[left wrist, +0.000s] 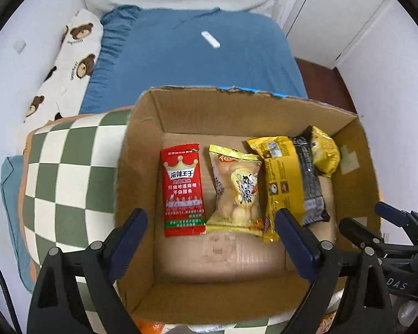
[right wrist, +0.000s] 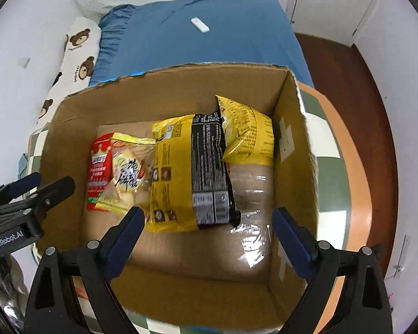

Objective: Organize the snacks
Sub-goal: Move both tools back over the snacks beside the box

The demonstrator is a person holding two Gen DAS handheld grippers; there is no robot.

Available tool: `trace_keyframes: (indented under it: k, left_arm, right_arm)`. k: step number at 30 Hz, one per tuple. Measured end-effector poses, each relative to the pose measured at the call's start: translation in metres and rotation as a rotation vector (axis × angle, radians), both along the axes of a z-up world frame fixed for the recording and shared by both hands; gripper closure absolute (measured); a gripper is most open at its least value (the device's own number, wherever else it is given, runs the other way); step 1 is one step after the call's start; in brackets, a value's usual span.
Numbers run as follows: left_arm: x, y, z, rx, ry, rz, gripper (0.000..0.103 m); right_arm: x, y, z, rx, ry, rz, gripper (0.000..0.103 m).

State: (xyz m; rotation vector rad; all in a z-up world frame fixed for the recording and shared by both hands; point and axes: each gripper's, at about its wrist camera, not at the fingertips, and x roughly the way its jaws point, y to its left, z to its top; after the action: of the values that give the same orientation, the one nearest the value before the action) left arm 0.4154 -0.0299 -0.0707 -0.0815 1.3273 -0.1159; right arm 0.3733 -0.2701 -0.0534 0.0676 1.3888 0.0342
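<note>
An open cardboard box [left wrist: 142, 128] holds several snack packs lying side by side. From left to right they are a red packet [left wrist: 182, 189], a clear-and-yellow biscuit pack [left wrist: 235, 192], a long yellow-and-black pack [left wrist: 289, 181] and a small yellow pack [left wrist: 324, 151]. My left gripper [left wrist: 211, 222] hangs open above the box's near left part, nothing between its blue pads. The right gripper [right wrist: 209, 222] is open over the box's [right wrist: 295, 128] near right part, above the yellow-and-black pack [right wrist: 186, 172]. It holds nothing. Each gripper shows at the edge of the other's view: right [left wrist: 367, 220], left [right wrist: 46, 183].
The box rests on a green-and-white checkered cushion [left wrist: 69, 172] at the foot of a bed with a blue sheet [left wrist: 195, 64]. A white remote [left wrist: 210, 39] lies on the sheet, a bear-print pillow [left wrist: 72, 64] along the wall. Dark wooden floor [right wrist: 348, 83] lies to the right.
</note>
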Motion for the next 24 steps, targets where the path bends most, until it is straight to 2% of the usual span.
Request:
trace_keyframes:
  k: [9, 16, 19, 21, 24]
  left_arm:
    - [-0.071, 0.006, 0.053, -0.010, -0.150, 0.005, 0.009]
    - [-0.128, 0.006, 0.077, -0.014, -0.242, -0.005, 0.009]
    - [-0.153, 0.002, 0.071, 0.025, -0.268, -0.026, 0.009]
    - [-0.166, -0.002, 0.056, 0.059, -0.251, -0.061, 0.009]
    - [-0.178, -0.010, 0.011, 0.133, -0.170, -0.140, 0.009]
  right_arm:
    - [-0.065, 0.009, 0.053, -0.002, -0.154, 0.021, 0.008]
    - [-0.120, 0.021, 0.083, 0.029, -0.250, 0.036, 0.008]
    - [-0.150, 0.015, 0.078, 0.071, -0.248, 0.018, 0.008]
    - [-0.166, 0.010, 0.068, 0.080, -0.234, 0.001, 0.008]
    - [-0.187, -0.007, 0.037, 0.106, -0.174, -0.039, 0.008]
